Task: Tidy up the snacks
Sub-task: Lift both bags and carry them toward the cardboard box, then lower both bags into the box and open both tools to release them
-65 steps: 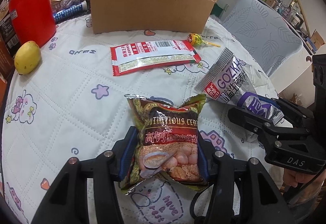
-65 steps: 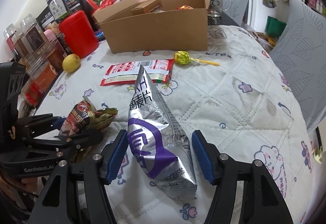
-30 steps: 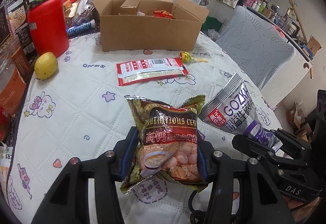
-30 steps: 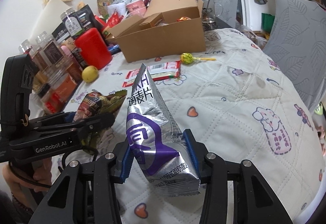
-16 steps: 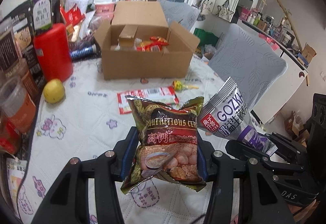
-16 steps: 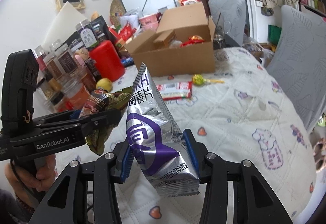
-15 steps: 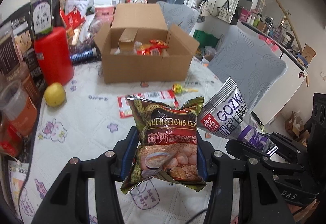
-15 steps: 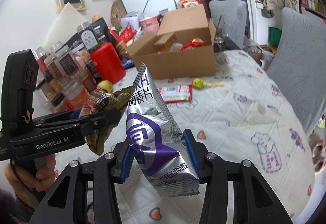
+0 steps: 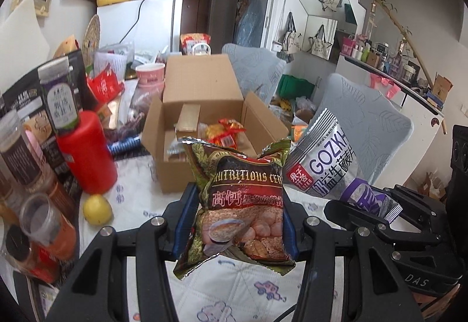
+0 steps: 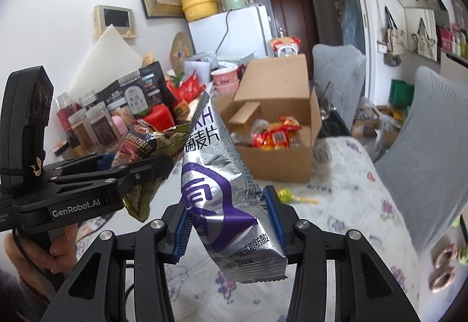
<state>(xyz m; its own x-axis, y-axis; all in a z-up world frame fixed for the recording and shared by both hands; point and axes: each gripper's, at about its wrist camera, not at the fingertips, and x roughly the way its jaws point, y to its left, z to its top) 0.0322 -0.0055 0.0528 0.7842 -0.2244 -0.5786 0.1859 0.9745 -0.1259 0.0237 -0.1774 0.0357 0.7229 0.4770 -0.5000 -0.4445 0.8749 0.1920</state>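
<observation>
The left gripper (image 9: 235, 219) pinches a brown cereal packet (image 9: 242, 205) and the right gripper (image 10: 228, 219) a silver oat packet (image 10: 222, 187), both raised above the quilted table (image 10: 365, 205), before the open cardboard box (image 9: 204, 117).

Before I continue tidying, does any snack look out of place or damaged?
Yes: a yellow-green lollipop lies loose on the quilted white tablecloth, beside the open brown cardboard box rather than inside. No damage or spill is visible.
</observation>
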